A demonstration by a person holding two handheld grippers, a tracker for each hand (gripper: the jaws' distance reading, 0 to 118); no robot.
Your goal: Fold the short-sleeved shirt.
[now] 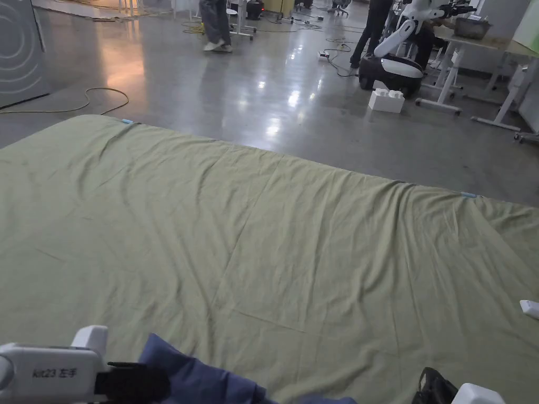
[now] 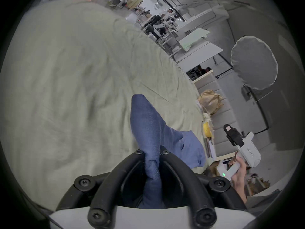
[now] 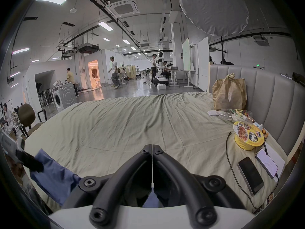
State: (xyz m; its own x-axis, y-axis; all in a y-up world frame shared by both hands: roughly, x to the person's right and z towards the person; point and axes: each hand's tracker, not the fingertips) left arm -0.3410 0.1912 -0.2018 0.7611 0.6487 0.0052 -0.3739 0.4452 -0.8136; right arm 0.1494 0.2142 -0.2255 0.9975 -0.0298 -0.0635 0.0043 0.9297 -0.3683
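the blue shirt (image 2: 148, 125) lies bunched at the near edge of the green bedsheet (image 1: 263, 236), one fold pinched between the left gripper (image 2: 151, 153) jaws. the right gripper (image 3: 151, 151) is pressed together, empty, above the sheet. lifted by this single pinch, the shirt could slip free or drag the sheet.

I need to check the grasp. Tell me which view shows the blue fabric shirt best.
The left gripper view: the blue fabric shirt rises bunched from between the left gripper fingers over the green sheet. The head view catches a corner at the bottom edge; the right gripper view shows a hanging fold at the left.
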